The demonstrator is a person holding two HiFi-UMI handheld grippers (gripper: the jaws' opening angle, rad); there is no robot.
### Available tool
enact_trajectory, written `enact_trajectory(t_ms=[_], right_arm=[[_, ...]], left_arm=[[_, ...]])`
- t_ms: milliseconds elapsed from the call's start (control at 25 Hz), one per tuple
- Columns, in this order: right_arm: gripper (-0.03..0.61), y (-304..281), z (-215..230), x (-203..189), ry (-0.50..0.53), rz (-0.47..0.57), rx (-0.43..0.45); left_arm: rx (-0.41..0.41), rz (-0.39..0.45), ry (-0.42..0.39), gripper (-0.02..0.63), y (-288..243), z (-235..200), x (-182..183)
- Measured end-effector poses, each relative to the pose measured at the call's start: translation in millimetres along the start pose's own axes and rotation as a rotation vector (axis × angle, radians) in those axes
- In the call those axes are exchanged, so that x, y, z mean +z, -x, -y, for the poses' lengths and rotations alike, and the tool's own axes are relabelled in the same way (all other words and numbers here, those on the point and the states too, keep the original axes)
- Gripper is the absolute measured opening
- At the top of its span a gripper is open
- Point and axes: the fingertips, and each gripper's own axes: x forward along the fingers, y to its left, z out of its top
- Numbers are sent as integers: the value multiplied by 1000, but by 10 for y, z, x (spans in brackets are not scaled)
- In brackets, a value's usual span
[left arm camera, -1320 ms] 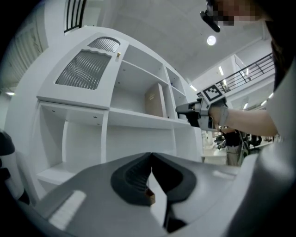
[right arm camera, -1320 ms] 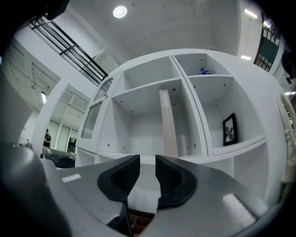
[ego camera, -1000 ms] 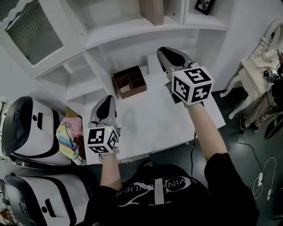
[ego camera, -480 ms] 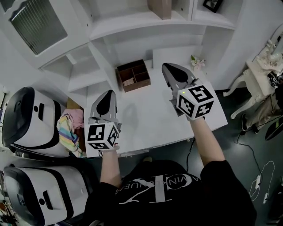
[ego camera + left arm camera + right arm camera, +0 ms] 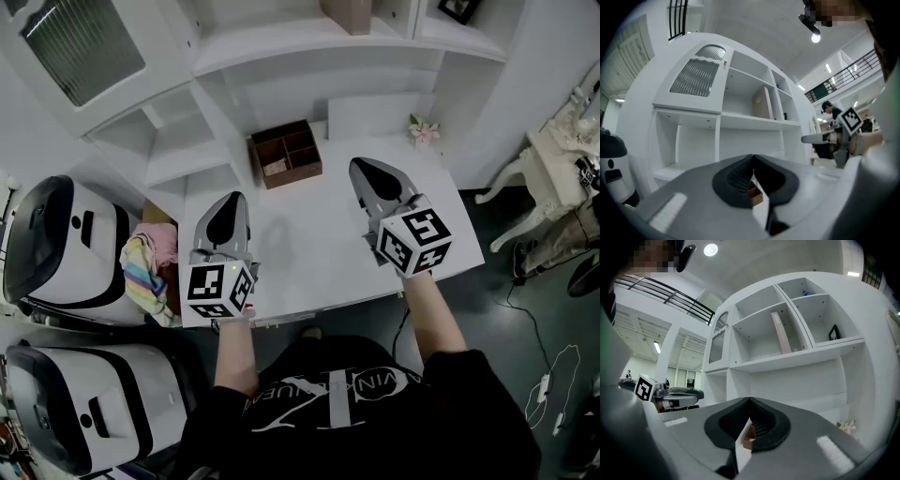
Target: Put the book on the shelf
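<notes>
Book (image 5: 349, 13): head view, at the top edge, standing in an upper bay of the shelf (image 5: 281, 42), well apart from both grippers. Left gripper (image 5: 228, 199) and right gripper (image 5: 362, 169) low over the white table (image 5: 309, 258), side by side, tips toward the shelf. Brown box (image 5: 286, 153) at the table's back edge, between and beyond the two tips. Small flowers (image 5: 422, 129) at the back right corner.

Left gripper view: jaws together at the tips, nothing held. Book (image 5: 761, 104) upright in the middle upper bay, against its right wall. Sliver of the brown box (image 5: 754, 197) visible under the closed jaws. Right gripper (image 5: 820, 138) at the right edge.

Right gripper view: jaws closed, empty. Book (image 5: 781, 333) leaning slightly in the upper bay, right of centre. Dark frame (image 5: 833, 332) in the next bay to the right. Flowers (image 5: 845, 425) low right; left gripper (image 5: 679, 393) at far left.
</notes>
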Motion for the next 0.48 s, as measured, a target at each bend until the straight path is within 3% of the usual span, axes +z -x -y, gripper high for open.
enact_trajectory(t_ms=[480], right_arm=[[6, 37, -35, -133, 0, -1, -8]], left_arm=[[41, 14, -8, 0, 99, -83, -65]])
